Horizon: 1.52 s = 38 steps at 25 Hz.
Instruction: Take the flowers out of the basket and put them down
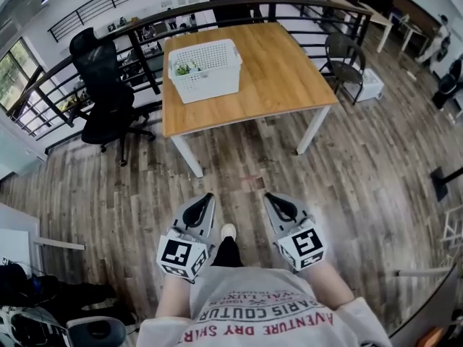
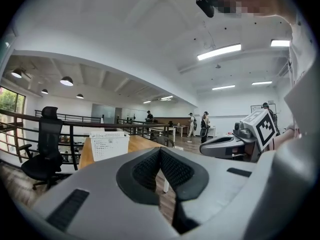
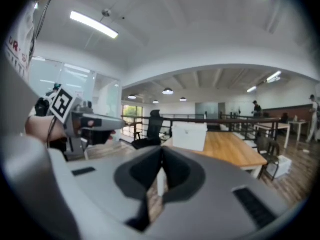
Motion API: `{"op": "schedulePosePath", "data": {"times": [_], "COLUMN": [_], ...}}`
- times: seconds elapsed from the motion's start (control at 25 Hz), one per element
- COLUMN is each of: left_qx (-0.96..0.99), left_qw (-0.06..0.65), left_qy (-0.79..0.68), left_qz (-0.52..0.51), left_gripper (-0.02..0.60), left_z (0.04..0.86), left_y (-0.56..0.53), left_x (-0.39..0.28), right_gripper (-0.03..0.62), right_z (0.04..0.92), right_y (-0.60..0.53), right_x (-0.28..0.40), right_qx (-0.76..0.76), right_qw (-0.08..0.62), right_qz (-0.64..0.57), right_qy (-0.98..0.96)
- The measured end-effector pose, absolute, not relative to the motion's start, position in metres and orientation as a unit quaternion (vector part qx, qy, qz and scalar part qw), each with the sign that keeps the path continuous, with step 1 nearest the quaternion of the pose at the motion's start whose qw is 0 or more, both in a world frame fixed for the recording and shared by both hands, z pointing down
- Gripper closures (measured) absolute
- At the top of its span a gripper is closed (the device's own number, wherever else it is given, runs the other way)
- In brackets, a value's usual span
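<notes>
Plank floor (image 1: 362, 172) lies open between the person and the tabletop (image 1: 275, 78), whose near edge is well ahead of both grippers. The white perforated basket (image 1: 210, 78) stands on the far left part of the tabletop, close to its left and far edges, leaving the right half and the near strip of the wood bare. The flowers (image 1: 184, 69) show only as a small green clump inside the basket at its left end. A dark railing (image 1: 145, 27) curves just beyond the far edge of the table. A black office chair (image 1: 101, 85) stands off the left side and a dark metal chair (image 1: 343, 60) off the far right corner, so the near side is the open one. The left gripper (image 1: 207, 197) and the right gripper (image 1: 269, 196) are held low near the body, side by side and apart, pointing towards the table. Each has its jaws closed tip to tip with nothing between them. One white shoe (image 1: 228, 231) shows on the floor between the grippers. Red print on the person's pale shirt (image 1: 268, 313) is seen upside down and only partly legible; it appears to read "PARIS COUTUR" and "AVENTURE DRY". The basket bears no readable label.
</notes>
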<state>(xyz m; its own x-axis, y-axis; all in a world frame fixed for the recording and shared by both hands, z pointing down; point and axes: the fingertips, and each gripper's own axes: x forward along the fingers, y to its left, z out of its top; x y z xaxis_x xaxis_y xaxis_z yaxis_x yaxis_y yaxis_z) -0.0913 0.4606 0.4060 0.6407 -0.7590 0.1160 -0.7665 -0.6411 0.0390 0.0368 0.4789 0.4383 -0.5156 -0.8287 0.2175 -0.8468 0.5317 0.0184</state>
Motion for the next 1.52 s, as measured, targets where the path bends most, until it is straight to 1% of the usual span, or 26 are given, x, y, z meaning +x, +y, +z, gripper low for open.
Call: {"op": "schedulePosePath", "data": {"times": [0.28, 0.48, 0.68, 0.92, 1.08, 1.28, 1.52], "left_qx": [0.916, 0.915, 0.907, 0.893, 0.88, 0.861, 0.826], "left_qw": [0.043, 0.054, 0.067, 0.076, 0.085, 0.087, 0.082], "left_qy": [-0.397, -0.399, -0.414, -0.442, -0.466, -0.501, -0.557], "left_qz": [0.035, 0.022, 0.027, 0.028, 0.031, 0.031, 0.027], "left_gripper": [0.56, 0.56, 0.56, 0.56, 0.56, 0.56, 0.56], "left_z": [0.404, 0.405, 0.415, 0.426, 0.437, 0.438, 0.429], "left_y": [0.354, 0.288, 0.242, 0.196, 0.162, 0.105, 0.026], "left_x": [-0.119, -0.156, -0.189, -0.21, -0.217, -0.21, -0.196], "right_gripper": [0.563, 0.563, 0.563, 0.563, 0.563, 0.563, 0.563], "right_z": [0.437, 0.444, 0.453, 0.458, 0.468, 0.48, 0.471], "right_y": [0.376, 0.309, 0.256, 0.196, 0.153, 0.081, -0.015], "right_x": [0.007, -0.018, -0.044, -0.063, -0.068, -0.062, -0.052], "right_qx": [0.501, 0.513, 0.507, 0.479, 0.455, 0.414, 0.355], "right_qw": [0.106, 0.118, 0.124, 0.132, 0.134, 0.143, 0.156], "right_qz": [0.05, 0.054, 0.074, 0.065, 0.064, 0.078, 0.052], "right_qy": [-0.858, -0.849, -0.85, -0.865, -0.878, -0.896, -0.92]}}
